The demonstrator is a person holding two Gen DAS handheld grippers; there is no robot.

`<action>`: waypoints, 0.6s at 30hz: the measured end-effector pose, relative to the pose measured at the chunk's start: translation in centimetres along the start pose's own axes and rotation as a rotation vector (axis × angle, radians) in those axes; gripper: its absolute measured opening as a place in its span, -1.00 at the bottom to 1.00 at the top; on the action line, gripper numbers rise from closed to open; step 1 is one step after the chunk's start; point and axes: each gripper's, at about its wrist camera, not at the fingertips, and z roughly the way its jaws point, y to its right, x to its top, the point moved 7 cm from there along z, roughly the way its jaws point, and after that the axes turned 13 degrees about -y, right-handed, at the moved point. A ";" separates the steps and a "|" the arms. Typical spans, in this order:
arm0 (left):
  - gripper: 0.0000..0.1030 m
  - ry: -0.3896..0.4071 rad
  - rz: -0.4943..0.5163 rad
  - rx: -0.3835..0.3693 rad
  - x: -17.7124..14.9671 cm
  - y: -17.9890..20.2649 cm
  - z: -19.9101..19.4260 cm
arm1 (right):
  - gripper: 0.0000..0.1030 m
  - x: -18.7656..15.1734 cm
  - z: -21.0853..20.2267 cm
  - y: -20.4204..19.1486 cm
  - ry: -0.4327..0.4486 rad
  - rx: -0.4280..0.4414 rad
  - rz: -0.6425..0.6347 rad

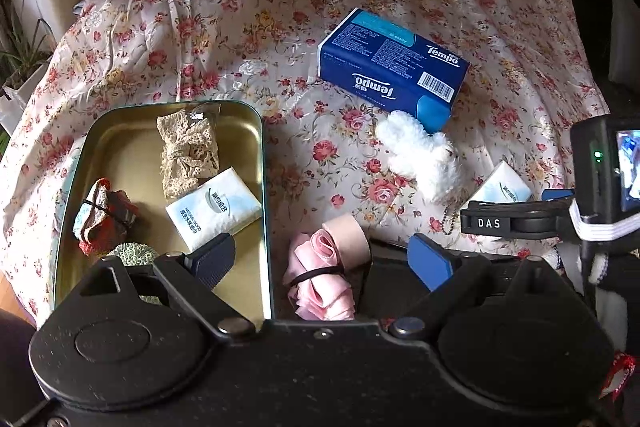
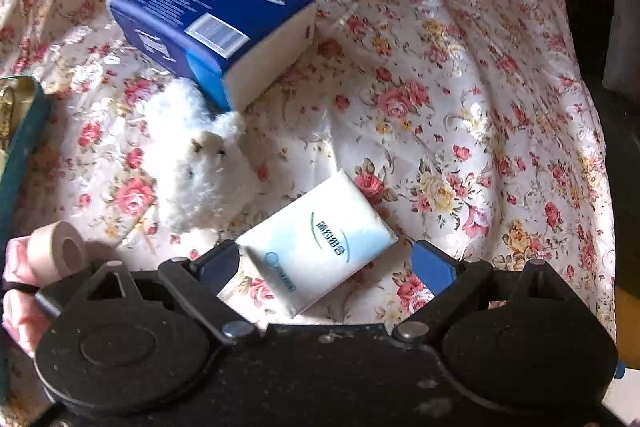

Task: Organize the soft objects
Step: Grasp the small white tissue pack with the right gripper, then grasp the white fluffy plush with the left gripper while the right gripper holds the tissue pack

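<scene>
Filling tin (image 1: 80,163): lace bundle (image 1: 186,153), tissue pack (image 1: 214,213) inside; plush (image 2: 192,155), second pack (image 2: 316,259), pink ribbon (image 1: 320,267) outside; both grippers (image 1: 320,263) (image 2: 328,263) apart, empty.

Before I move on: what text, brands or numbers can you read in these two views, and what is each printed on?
"Tempo", twice: blue tissue pack, on its top and front faces.
"NATURAL WOOD": white tissue packet in the tin; its Chinese print is too small to read.
"DAS": black clamp at right.
Unreadable: the barcode and fine print on the blue pack; the print on the white tissue packet on the cloth.
</scene>
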 end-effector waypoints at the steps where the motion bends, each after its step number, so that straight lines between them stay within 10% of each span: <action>1: 0.76 0.000 0.000 0.000 0.0 0.0 0.0 | 0.80 0.0 0.2 0.2 -0.006 0.002 0.003; 18: 0.75 -0.004 0.034 0.013 -0.1 0.8 1.0 | 0.60 0.1 0.1 0.9 -0.024 0.050 0.077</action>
